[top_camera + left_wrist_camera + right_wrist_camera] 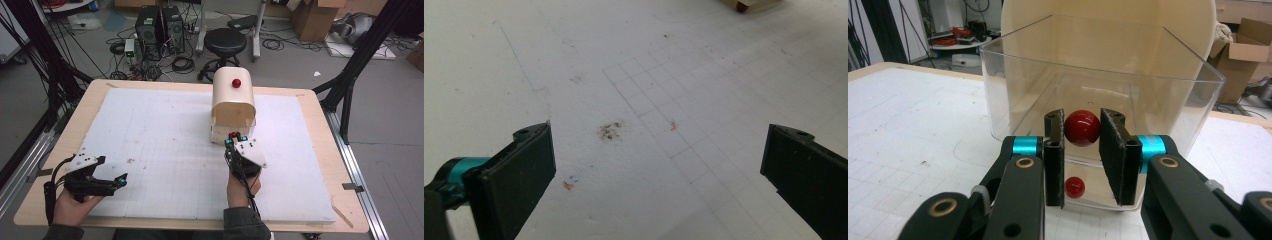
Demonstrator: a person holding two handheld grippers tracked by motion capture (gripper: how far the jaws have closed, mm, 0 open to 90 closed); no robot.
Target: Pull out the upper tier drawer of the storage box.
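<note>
While the clear drawer (1098, 95) stands pulled out of the cream box (233, 104), a small red ball (1075, 187) lies inside it. Under the box is a white gridded board (165, 150). The right gripper (1082, 129) clamps the drawer's red knob (1081, 127). The left gripper (659, 165), well apart from the box, is wide apart and holds nothing.

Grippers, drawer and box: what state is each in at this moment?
Left gripper: open, empty, over the bare foam mat.
Right gripper: shut on the drawer knob.
Clear drawer: pulled partly out of the cream box, empty as far as can be seen.
Box: upright on the mat, a red knob on its top.
</note>
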